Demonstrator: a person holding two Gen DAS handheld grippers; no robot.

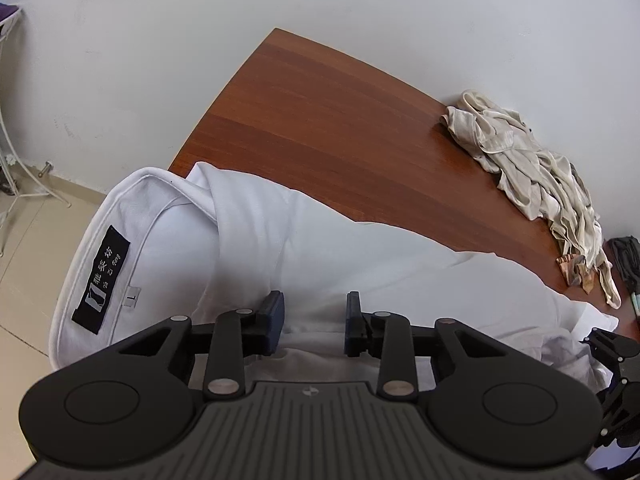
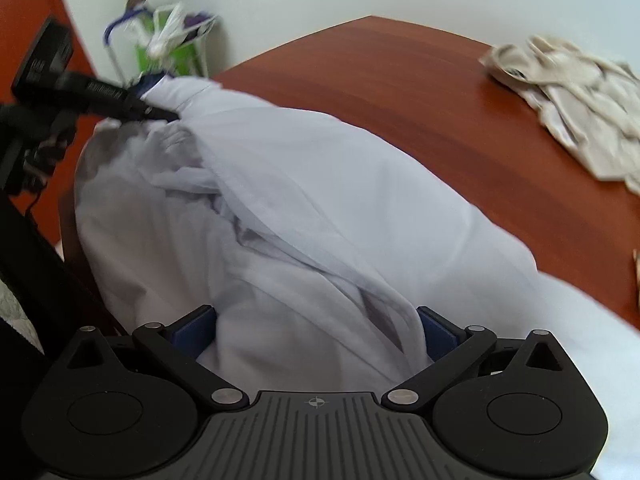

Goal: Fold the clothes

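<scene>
Here the white shirt (image 1: pixel 320 248) sprawls across the lower half of both frames on the wooden table (image 1: pixel 320 120). The left gripper (image 1: pixel 314 320) stands narrow over its cloth, pads not pressing; the right gripper (image 2: pixel 316 332) gapes wide around a bunched fold. A beige garment (image 1: pixel 532 168) lies at the right.

left gripper (image 1: pixel 314 322) angled down over the white shirt (image 1: pixel 320 240), jaws partly apart, cloth between the pads. right gripper (image 2: pixel 316 330) tilted down, spread wide around bunched shirt.
</scene>
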